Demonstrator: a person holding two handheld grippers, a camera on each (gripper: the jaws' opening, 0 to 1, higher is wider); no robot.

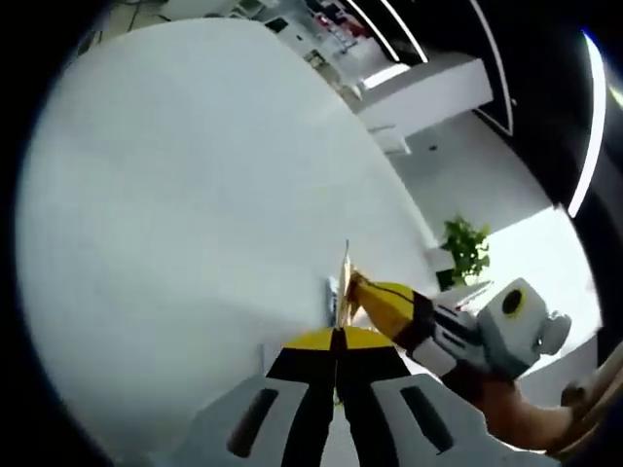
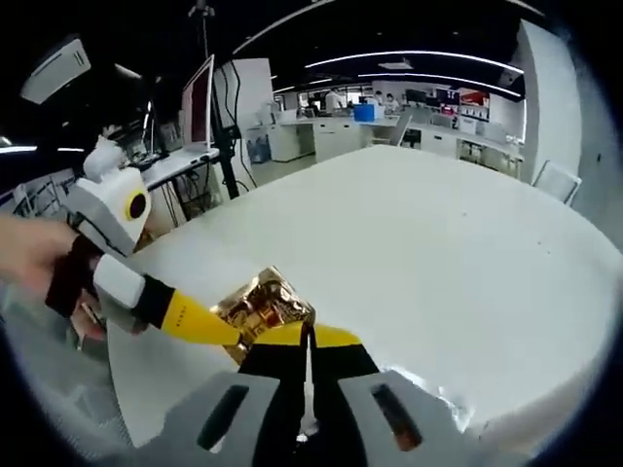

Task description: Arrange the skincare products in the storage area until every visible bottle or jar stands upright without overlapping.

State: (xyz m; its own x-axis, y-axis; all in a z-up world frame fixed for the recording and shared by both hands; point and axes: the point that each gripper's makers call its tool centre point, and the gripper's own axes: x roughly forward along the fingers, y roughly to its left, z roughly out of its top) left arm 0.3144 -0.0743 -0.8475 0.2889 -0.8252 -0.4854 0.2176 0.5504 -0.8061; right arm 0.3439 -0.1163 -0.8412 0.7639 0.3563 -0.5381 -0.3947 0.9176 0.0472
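Observation:
A crinkled gold foil packet [image 2: 265, 300] hangs above the white table [image 2: 438, 253], caught between both grippers. In the right gripper view my right gripper [image 2: 308, 333] is shut, its yellow tips meeting the packet's right edge. My left gripper [image 2: 237, 339] reaches in from the left and pinches the packet's lower left side. In the left gripper view the packet [image 1: 346, 277] is edge-on, a thin gold strip rising from my shut left gripper [image 1: 336, 336]. The right gripper [image 1: 358, 285] touches it from the right. No bottle or jar is in sight.
The white table [image 1: 195, 195] spreads wide under both grippers, and its near edge [image 2: 146, 389] lies close below them. A hand [image 1: 521, 413] holds the right gripper. A potted plant [image 1: 465, 248] stands on the floor beyond the table. A monitor [image 2: 198, 97] and desks stand behind.

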